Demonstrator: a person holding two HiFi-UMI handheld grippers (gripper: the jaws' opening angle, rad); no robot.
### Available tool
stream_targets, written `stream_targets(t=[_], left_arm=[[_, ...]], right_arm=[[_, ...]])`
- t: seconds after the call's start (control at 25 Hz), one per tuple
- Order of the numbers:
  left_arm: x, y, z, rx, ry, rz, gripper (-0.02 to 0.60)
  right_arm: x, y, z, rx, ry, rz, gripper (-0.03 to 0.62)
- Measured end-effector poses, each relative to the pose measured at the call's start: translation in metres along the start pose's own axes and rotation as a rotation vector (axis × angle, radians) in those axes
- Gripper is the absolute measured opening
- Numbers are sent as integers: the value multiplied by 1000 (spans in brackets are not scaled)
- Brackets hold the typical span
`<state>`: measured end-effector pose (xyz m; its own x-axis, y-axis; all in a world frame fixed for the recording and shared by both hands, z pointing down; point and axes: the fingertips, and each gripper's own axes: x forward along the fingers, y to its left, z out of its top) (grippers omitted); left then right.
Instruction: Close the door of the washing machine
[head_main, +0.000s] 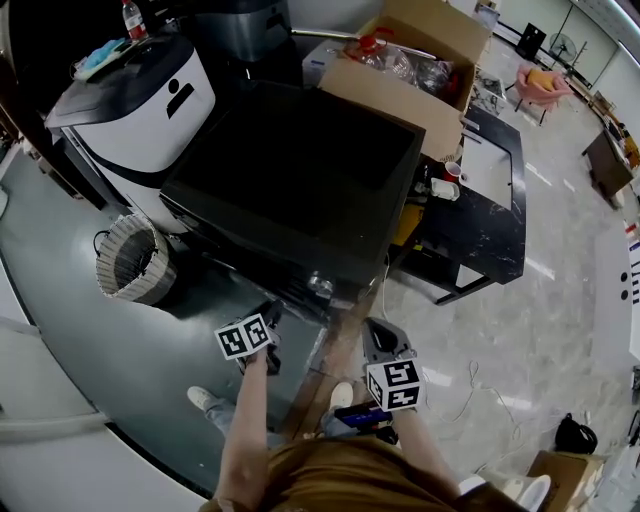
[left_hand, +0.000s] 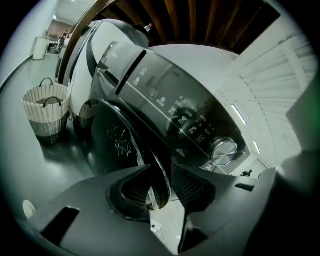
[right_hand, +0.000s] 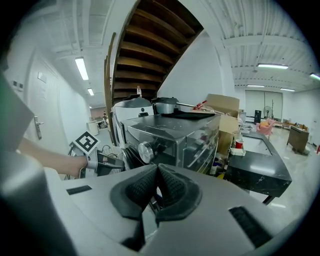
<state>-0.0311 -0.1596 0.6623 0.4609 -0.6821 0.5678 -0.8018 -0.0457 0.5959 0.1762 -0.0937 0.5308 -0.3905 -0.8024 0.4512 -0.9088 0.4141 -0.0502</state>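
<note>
The left claw (left_hand: 160, 184) has the door (left_hand: 117, 145) of the washing machine (left_hand: 175, 105) by its rim. Its jaws are partly closed, and the pads look to be pinching the curved edge that runs up between them. The hold makes sense: the door hangs open, swung out to this claw's left, and the free edge gives the best leverage for swinging it back to the drum opening.

The right claw (right_hand: 156, 174) has its jaws pressed together on nothing, with the machine's front well ahead of it. It reads as the spare hand, kept out of the door's path.

Just above and to the right of the left claw sits the control panel (left_hand: 170, 107) with its silver dial (left_hand: 224, 151). There are icons, a power symbol among them, but no legible word or brand. The only crisp print is the square black-and-white marker on the left claw's cube (right_hand: 86, 142).
</note>
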Motion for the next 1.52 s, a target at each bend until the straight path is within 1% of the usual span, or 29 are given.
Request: stream_targets(t=[0.12, 0.2, 0.36, 0.52, 0.6, 0.76, 0.84, 1.04, 1.2, 1.52], left_arm=[[-25, -14, 13, 116, -63, -22, 98], [-44, -23, 23, 179, -112, -21, 72], [-84, -38, 40, 272, -200, 3, 37], [-122, -55, 52, 350, -273, 23, 34], [-140, -62, 59, 377, -315, 29, 34], [-173, -73, 69, 397, -408, 34, 32], [-185, -77, 71, 399, -438, 38, 32], [-211, -79, 77, 400, -491, 54, 32], [-231, -76, 79, 401, -530, 75, 31], [-258, -64, 82, 370, -593, 104, 29]], right_arm=[[0, 11, 9, -24, -25, 31, 12], [-1, 16, 16, -36, -43, 46, 12], [0, 30, 30, -57, -83, 77, 12], [-2, 48, 42, -90, -118, 120, 12], [-3, 57, 47, -106, -134, 135, 12], [-2, 74, 57, -146, -164, 170, 12], [-3, 81, 62, -161, -179, 183, 12], [-4, 103, 74, -185, -212, 221, 12], [-5, 116, 77, -200, -219, 250, 12], [-4, 137, 90, -215, -248, 282, 12]])
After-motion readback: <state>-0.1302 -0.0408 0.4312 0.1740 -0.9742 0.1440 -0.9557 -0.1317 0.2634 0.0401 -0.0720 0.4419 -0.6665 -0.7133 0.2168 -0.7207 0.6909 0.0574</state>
